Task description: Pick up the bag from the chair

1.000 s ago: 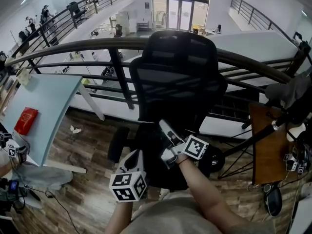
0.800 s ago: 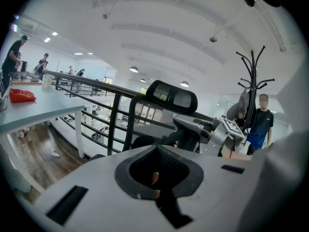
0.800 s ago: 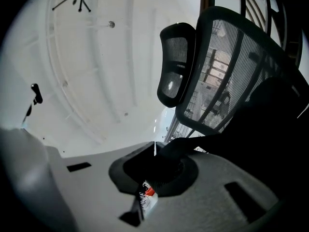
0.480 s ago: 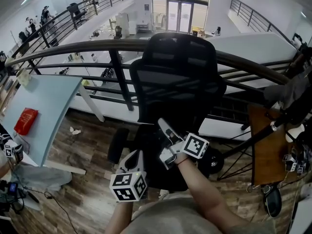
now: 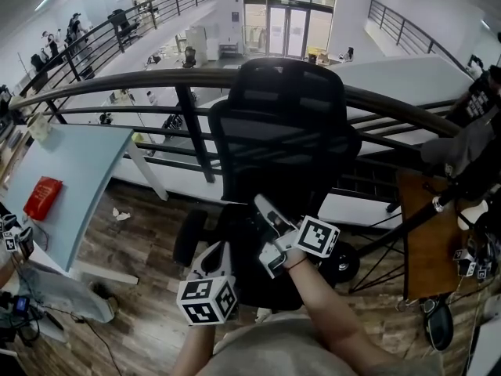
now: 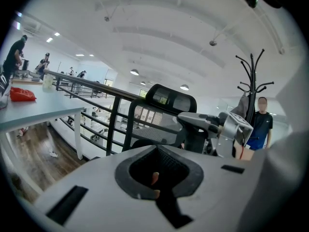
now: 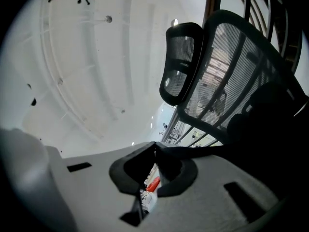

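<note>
1. The right gripper (image 7: pixel 155 146) is over the seat of the chair (image 5: pixel 282 131), jaws pressed together on a dark strap (image 7: pixel 207 151).
2. The strap runs to the bag (image 7: pixel 270 129), a black mass on the seat against the chair's backrest.
3. The left gripper (image 5: pixel 218 251) waits at the chair's front edge, jaws together on nothing.
4. Risk: the pinch on the thin strap looks shallow, so the bag's weight could pull it free during the lift.
5. Risk: a slanted pull could snag the bag on the chair, or make it swing.
</note>
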The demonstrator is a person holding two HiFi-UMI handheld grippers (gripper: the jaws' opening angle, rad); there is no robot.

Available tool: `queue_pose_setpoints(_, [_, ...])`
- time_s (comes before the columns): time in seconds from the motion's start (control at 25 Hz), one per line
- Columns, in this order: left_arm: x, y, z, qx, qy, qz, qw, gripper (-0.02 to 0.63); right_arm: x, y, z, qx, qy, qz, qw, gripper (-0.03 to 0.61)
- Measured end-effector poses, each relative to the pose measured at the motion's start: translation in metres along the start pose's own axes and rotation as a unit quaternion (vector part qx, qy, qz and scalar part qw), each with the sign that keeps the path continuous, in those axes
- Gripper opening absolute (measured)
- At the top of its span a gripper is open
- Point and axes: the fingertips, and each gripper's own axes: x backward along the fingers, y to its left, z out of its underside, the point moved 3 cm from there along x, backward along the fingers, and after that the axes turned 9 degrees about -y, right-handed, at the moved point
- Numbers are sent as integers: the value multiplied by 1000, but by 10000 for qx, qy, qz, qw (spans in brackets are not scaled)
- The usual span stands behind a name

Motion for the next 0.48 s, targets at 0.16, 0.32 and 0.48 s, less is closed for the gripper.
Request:
queue_pose_setpoints(0.16, [-1, -2, -1, 18, -35, -10, 10000, 3, 0, 11, -2, -10, 64, -69, 10000, 2])
queue_pose_setpoints(0.32, [-1, -5, -3, 23, -80, -3, 10000, 3, 0, 15, -4, 6, 91, -65, 9999, 2])
queue_pose_setpoints(0.48, [-1, -7, -5, 32, -126, -32, 9999, 3, 3, 19, -9, 119, 144, -79, 9998, 2])
